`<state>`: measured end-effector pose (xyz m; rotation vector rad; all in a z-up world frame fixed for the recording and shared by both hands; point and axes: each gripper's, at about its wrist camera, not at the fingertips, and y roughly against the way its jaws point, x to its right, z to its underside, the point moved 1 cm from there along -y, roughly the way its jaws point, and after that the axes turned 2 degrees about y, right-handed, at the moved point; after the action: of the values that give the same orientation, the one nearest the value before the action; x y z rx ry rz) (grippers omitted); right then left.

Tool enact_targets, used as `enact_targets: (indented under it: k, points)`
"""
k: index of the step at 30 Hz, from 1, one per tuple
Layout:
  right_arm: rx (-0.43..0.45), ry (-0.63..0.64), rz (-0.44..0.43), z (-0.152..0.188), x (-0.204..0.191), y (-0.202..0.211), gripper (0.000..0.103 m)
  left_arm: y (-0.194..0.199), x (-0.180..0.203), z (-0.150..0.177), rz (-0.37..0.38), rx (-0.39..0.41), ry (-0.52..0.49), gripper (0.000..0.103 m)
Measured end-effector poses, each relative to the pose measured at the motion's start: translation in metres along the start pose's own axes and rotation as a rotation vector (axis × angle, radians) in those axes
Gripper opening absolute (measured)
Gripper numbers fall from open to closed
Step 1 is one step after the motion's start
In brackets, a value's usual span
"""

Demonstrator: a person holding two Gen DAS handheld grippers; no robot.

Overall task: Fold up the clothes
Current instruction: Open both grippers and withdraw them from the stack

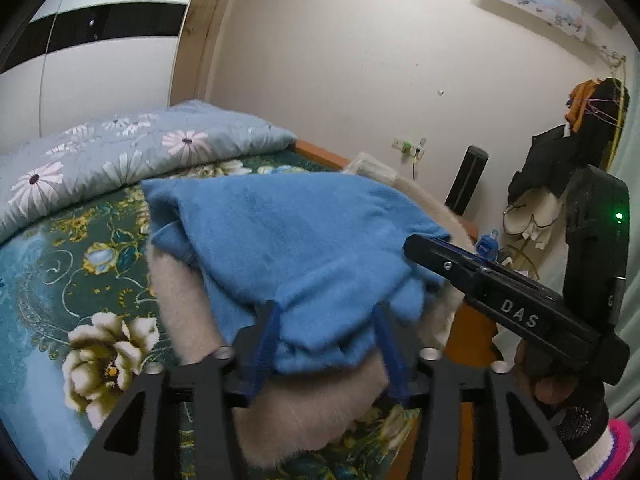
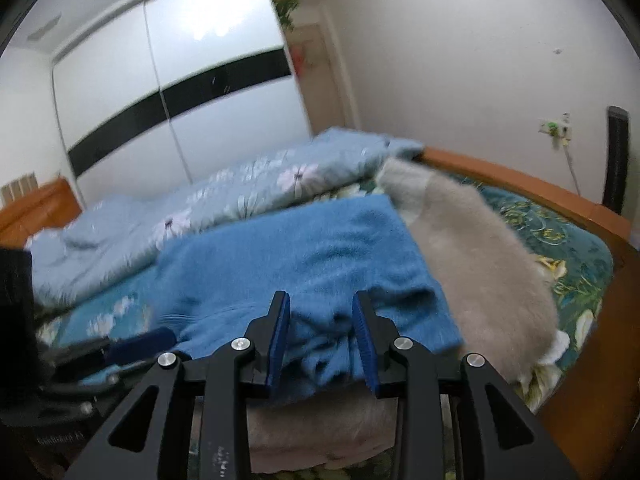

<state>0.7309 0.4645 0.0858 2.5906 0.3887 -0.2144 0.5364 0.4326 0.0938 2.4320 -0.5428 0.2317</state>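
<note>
- The bed carries a beige garment, on which the blue garment is laid, partly folded; its near edge is bunched.
- Neatening is judged left.
- The left hand-held gripper is parted, cloth between its fingers unpinched.
- The right hand-held gripper is likewise parted around a fold.

We see a wooden-framed bed spread with a teal floral sheet, a pale blue daisy quilt bunched along the upper left, and a beige fuzzy garment lying at centre right.
</note>
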Motion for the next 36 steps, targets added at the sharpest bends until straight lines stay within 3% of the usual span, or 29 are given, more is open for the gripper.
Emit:
enact_targets:
  k: [3,5,8,14,15,16,18,22,26,28,32,36]
  points:
    - [0.086,-0.007,0.041,0.024,-0.011,0.019,0.047,0.013,-0.003,0.016,-0.005,0.027,0.001,0.073]
    - [0.132,-0.004,0.066,0.046,-0.024,0.028,0.048,0.019,-0.008,0.030,-0.013,0.044,0.002,0.075]
    - [0.115,-0.031,0.082,0.072,-0.042,0.028,0.051,0.027,-0.020,0.046,-0.060,0.061,-0.012,0.085]
    - [0.045,-0.151,0.183,0.099,-0.055,0.027,0.053,0.042,-0.049,0.057,-0.093,0.082,0.066,0.101]
    - [0.046,-0.144,0.209,0.101,-0.060,0.032,0.059,0.045,-0.053,0.059,-0.098,0.088,0.078,0.103]
    - [0.051,-0.137,0.229,0.102,-0.065,0.035,0.071,0.047,-0.056,0.060,-0.102,0.093,0.082,0.103]
    - [0.070,-0.129,0.262,0.104,-0.074,0.042,0.081,0.050,-0.058,0.062,-0.111,0.102,0.080,0.103]
    - [0.077,-0.111,0.329,0.103,-0.085,0.045,0.090,0.057,-0.066,0.064,-0.124,0.125,0.098,0.103]
    - [0.084,-0.085,0.396,0.104,-0.099,0.048,0.093,0.064,-0.072,0.066,-0.142,0.155,0.115,0.103]
    - [0.084,-0.071,0.435,0.107,-0.107,0.047,0.101,0.068,-0.075,0.066,-0.152,0.170,0.122,0.103]
    - [0.064,-0.076,0.481,0.112,-0.113,0.044,0.102,0.075,-0.075,0.070,-0.214,0.228,0.112,0.103]
    - [0.040,-0.050,0.508,0.118,-0.121,0.041,0.102,0.074,-0.076,0.072,-0.266,0.222,0.092,0.103]
